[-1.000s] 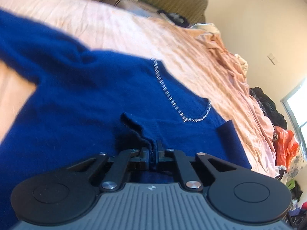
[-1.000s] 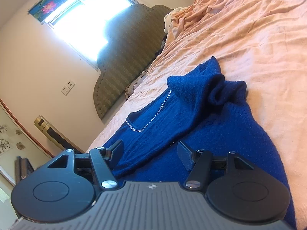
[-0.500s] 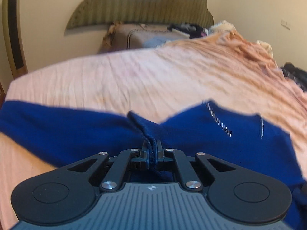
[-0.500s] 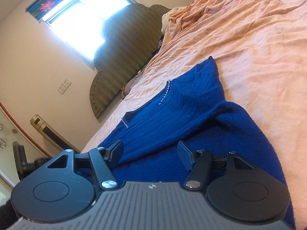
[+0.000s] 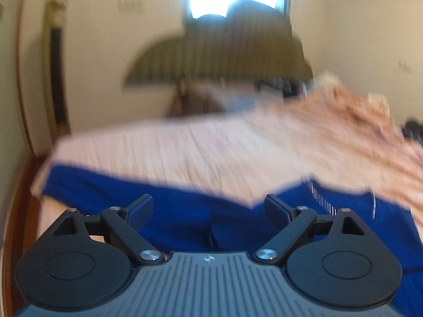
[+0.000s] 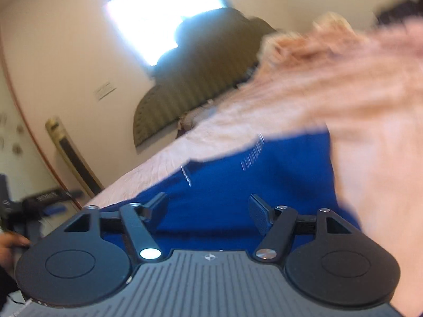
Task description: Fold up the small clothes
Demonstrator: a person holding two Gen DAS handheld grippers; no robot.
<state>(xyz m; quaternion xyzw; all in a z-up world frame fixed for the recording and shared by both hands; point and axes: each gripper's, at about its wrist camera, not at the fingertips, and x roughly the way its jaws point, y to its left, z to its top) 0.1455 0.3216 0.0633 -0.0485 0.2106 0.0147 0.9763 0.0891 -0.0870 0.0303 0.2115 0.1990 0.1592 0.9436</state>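
Both grippers gape now: the left gripper (image 5: 208, 207) has just let go of the dark blue knitted sweater (image 5: 185, 216), which lies flat near the peach-sheeted bed's (image 5: 211, 150) front edge; right gripper (image 6: 208, 208) empty above it. Fold laid, next grasp due.

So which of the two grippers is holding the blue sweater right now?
Neither. The left gripper and the right gripper both stand open, fingers wide apart, with the blue sweater lying loose on the bed.
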